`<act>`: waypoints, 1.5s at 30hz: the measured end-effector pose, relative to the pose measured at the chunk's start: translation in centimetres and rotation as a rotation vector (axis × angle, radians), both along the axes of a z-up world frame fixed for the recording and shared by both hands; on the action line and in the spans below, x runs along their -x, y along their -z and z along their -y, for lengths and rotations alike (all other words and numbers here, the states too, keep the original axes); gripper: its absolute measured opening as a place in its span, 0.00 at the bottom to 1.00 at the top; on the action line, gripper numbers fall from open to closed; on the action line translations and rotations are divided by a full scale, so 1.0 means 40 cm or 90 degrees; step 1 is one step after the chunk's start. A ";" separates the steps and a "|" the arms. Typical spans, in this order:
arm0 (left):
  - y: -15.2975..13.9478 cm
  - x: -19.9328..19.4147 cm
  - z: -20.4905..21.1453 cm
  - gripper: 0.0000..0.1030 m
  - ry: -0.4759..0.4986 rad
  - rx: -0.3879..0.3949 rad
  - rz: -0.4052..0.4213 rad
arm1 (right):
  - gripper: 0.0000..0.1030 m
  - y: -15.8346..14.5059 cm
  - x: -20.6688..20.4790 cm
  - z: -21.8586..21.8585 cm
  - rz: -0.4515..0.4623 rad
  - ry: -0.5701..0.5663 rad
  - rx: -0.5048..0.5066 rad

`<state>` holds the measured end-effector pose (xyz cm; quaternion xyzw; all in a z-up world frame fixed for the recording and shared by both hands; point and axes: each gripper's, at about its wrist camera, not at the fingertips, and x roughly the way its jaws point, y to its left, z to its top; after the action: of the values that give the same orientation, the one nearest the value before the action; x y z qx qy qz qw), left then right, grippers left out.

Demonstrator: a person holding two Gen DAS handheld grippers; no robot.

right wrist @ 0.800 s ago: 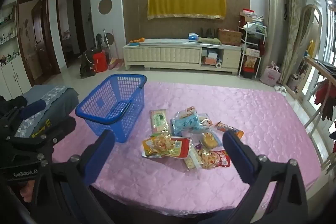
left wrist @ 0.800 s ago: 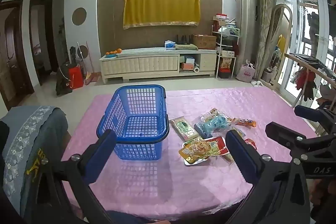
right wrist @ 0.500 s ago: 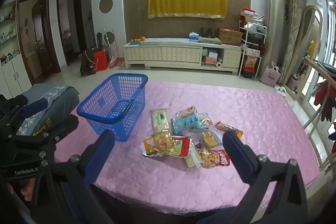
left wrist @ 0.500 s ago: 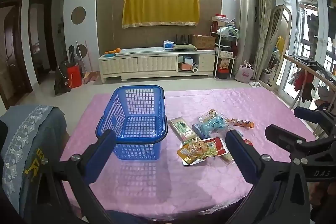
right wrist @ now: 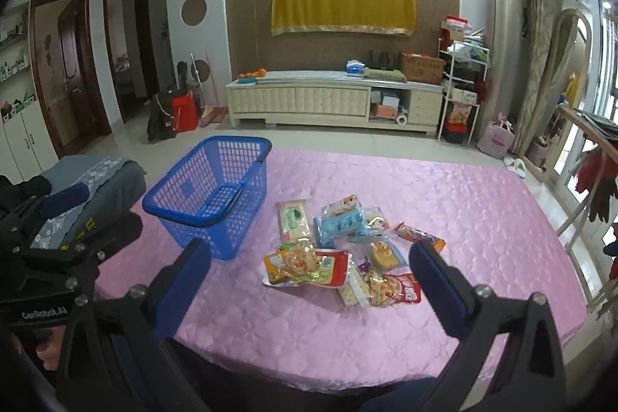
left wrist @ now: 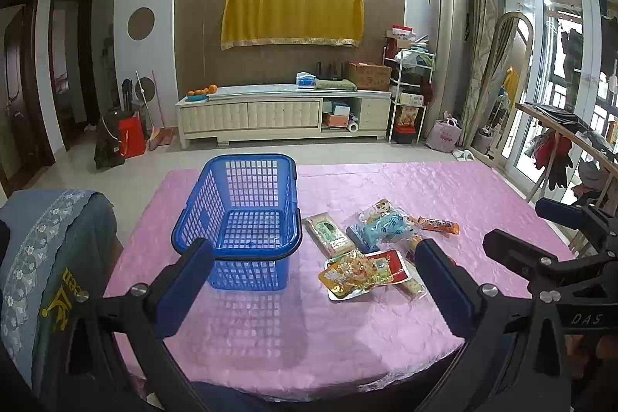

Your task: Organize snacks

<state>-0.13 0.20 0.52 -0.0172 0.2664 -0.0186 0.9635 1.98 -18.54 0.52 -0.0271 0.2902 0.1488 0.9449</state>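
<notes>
Both grippers, left (left wrist: 313, 280) and right (right wrist: 309, 280), are hovering wide and empty, with the basket (left wrist: 239, 219) empty and the snacks (right wrist: 340, 250) all waiting.

blue mesh basket (left wrist: 239, 219) upright, empty – colourful snack packets (right wrist: 340, 250) heaped just beside it.

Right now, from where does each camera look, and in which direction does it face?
Left wrist: sits on the left gripper, facing down-forward at the blue basket; its open blue fingers and the right gripper at the right edge show.
Right wrist: sits on the right gripper, facing the snack packets; the left gripper shows at left.
Both share basket, snacks, pink tablecloth.
</notes>
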 end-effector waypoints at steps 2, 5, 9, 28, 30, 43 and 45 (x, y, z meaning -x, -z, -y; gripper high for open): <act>0.001 0.001 -0.001 1.00 0.000 0.002 -0.003 | 1.00 -0.005 -0.001 0.002 -0.003 -0.001 -0.001; 0.000 0.003 -0.004 1.00 0.001 0.006 -0.006 | 1.00 -0.001 0.002 0.001 -0.002 -0.002 0.001; -0.004 0.008 -0.005 1.00 0.000 0.005 -0.006 | 1.00 0.000 0.001 0.002 -0.003 -0.003 0.003; -0.002 0.016 0.000 1.00 0.004 0.013 -0.012 | 1.00 0.011 0.011 -0.005 -0.005 -0.009 -0.005; -0.003 0.016 0.000 1.00 0.004 0.014 -0.014 | 1.00 0.010 0.011 -0.003 -0.005 -0.012 -0.006; -0.002 0.015 0.000 1.00 0.004 0.013 -0.020 | 1.00 0.006 0.003 0.001 -0.008 -0.016 -0.012; -0.002 0.015 0.000 1.00 0.004 0.013 -0.020 | 1.00 0.005 0.002 0.001 -0.009 -0.017 -0.011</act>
<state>-0.71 0.20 0.61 -0.0264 0.2811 -0.0242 0.9590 1.89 -18.59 0.32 -0.0216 0.2953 0.1640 0.9410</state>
